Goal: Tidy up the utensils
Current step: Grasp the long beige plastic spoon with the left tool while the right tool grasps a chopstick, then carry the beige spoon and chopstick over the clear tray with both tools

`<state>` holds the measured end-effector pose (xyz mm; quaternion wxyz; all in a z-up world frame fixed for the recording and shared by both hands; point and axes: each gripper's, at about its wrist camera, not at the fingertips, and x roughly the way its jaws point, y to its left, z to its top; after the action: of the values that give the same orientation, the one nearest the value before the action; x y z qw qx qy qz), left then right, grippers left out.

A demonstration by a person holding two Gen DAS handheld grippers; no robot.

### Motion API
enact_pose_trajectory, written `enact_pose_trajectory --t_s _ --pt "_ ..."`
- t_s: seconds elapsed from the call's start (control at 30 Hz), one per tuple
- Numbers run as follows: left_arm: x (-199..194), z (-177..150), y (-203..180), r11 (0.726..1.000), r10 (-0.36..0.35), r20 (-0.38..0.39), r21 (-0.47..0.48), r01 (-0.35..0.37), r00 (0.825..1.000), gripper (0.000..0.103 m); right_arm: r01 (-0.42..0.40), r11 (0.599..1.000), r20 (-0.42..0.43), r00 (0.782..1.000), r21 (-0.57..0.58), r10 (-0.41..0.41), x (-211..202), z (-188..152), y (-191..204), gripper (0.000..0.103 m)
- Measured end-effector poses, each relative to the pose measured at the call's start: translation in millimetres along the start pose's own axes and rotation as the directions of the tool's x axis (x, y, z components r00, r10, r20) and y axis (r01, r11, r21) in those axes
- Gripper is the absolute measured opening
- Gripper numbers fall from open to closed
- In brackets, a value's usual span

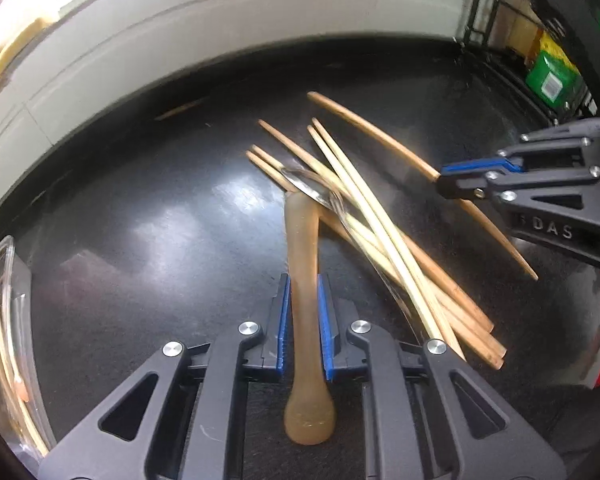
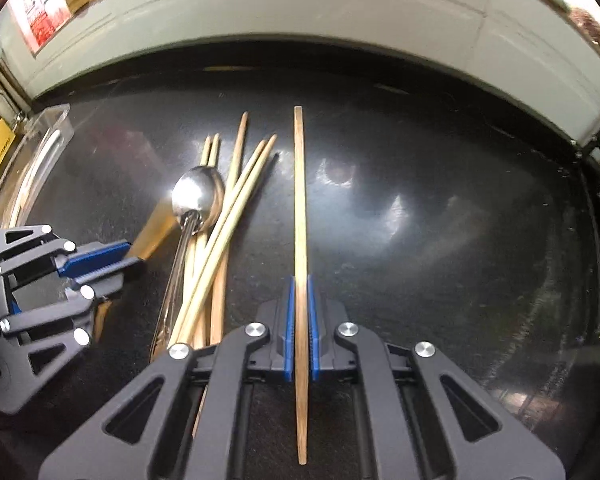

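Right wrist view: the right claw (image 2: 300, 328) is clamped on a long, thin, slightly bowed brown wooden chopstick (image 2: 300, 200), gripped at about its middle so both ends stick out evenly past the blue ribbed pads (image 2: 289, 328). That balance looks good, and I would keep it level while carrying it so it cannot pivot. The left claw (image 1: 303, 324) is closed on the flat handle of a translucent amber plastic spoon (image 1: 302, 264), whose far end lies under the pile; lifting it straight back rather than sideways should avoid scattering the rest. Beside both lies the pile of pale bamboo chopsticks (image 1: 380, 232), round and tapered, crossed loosely over a shiny steel spoon (image 2: 198, 196) with a polished oval bowl. All rest on the glossy black bench (image 2: 440, 240). A clear plastic organizer tray (image 1: 8, 320) at the left edge, already holding some sticks, looks like the destination.
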<state>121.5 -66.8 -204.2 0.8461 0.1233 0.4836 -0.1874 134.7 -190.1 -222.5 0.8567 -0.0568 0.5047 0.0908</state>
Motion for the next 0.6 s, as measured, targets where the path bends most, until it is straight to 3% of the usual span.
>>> enact_pose_trajectory --t_s 0.27,0.6 --pt "-31.8 7.6 20.4 0.996 0.018 0.039 -0.084 -0.014 0.999 0.013 0.015 0.998 0.07 0.997 0.055 -0.019 -39.4 -3.4 -7.1 0.007" --pt "-100.7 -2.0 38.6 0.987 0.066 0.116 -0.153 -0.048 0.991 0.013 0.002 0.996 0.179 0.984 0.092 -0.018 -105.5 -18.8 9.4 0.007"
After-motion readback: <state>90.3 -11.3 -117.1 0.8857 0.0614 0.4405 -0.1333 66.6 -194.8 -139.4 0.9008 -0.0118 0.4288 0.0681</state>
